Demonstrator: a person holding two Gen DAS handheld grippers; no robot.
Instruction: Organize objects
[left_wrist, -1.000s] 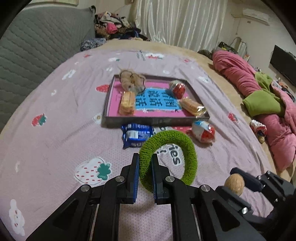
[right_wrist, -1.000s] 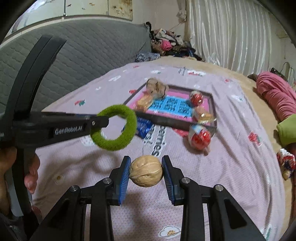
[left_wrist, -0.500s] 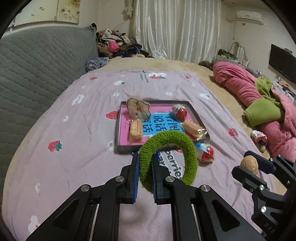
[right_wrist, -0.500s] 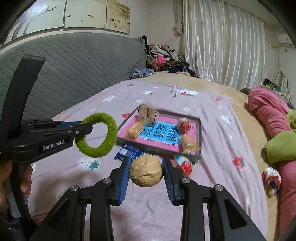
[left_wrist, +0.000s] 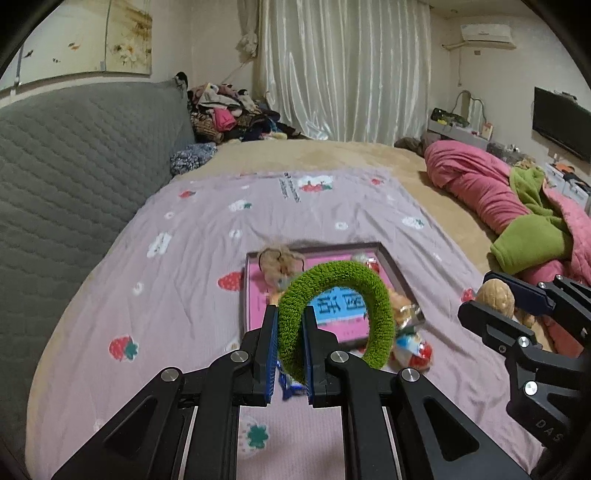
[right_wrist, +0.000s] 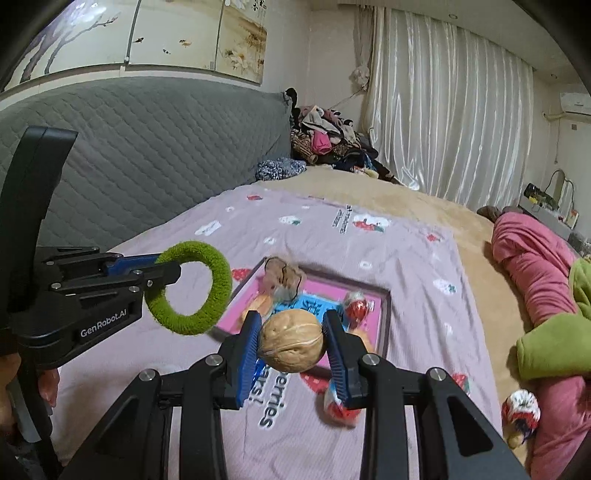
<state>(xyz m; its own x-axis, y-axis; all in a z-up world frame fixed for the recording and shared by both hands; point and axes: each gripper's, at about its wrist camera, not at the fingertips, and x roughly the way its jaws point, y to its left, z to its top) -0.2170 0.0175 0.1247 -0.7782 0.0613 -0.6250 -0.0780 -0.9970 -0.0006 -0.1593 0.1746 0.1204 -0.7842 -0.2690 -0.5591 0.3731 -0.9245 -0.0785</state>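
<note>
My left gripper (left_wrist: 290, 325) is shut on a fuzzy green ring (left_wrist: 373, 295), held upright in the air above the bed; in the right wrist view the ring (right_wrist: 218, 273) hangs at the left from the left gripper (right_wrist: 162, 267). My right gripper (right_wrist: 291, 341) is shut on a walnut (right_wrist: 291, 345), and the walnut (left_wrist: 495, 297) also shows at the right of the left wrist view. Below both lies a dark-rimmed tray (left_wrist: 393, 266) with a pink and blue sheet, holding a tan hair tie (left_wrist: 280, 262) and wrapped snacks (right_wrist: 356, 306).
A red and white wrapped sweet (left_wrist: 415, 349) and a blue packet (left_wrist: 290, 386) lie on the lilac strawberry sheet (left_wrist: 184, 295) in front of the tray. A grey quilted headboard (right_wrist: 147, 155) lines the left. Pink and green bedding (left_wrist: 517, 206) is heaped at the right.
Both grippers have risen with the ring and the walnut still held. The tray and the bed look smaller and lower in the views, and more of the room shows.
</note>
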